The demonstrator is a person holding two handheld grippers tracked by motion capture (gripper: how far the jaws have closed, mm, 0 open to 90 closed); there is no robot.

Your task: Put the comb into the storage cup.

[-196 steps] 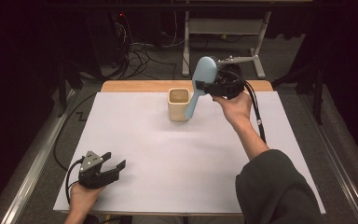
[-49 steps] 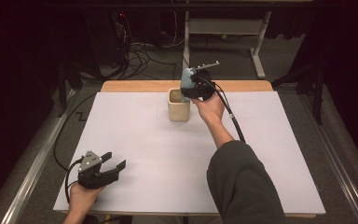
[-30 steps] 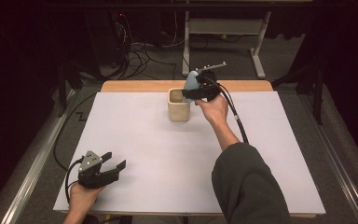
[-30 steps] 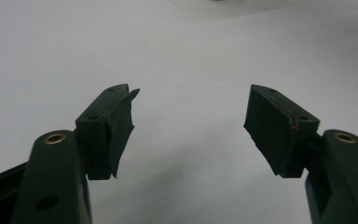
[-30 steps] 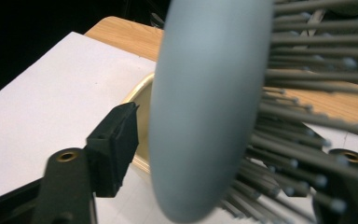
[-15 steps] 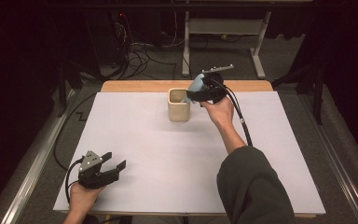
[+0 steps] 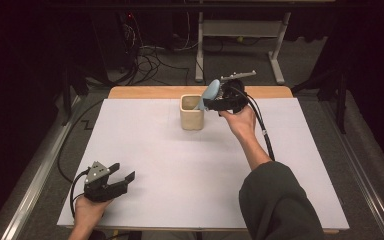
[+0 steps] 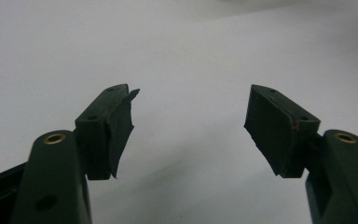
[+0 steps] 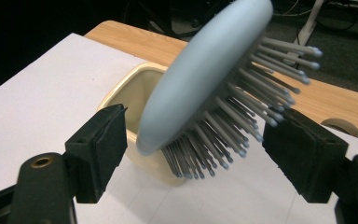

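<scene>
Right gripper [image 9: 193,154] fingers just opening, released; hairbrush [image 9: 205,74] between them, leaning in cup [image 9: 130,93]. Left gripper [image 8: 191,126] fingers spread, empty.

brush [image 9: 200,79]: smooth matt blue plastic, grey bristles; cup [image 9: 135,98]: glossy cream plastic; worktop [image 7: 190,165]: matt white sheet, wood edge

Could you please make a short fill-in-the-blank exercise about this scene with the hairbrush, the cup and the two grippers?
1. The light blue hairbrush stands with its handle inside the beige ____.
2. The bristles of the brush are ____ in colour.
3. The jaws of the right gripper have just been ____, and the brush head is between them with a gap on each side.
4. The left gripper has ____ between its jaws.

Missing words: cup; grey; opening; nothing
</scene>
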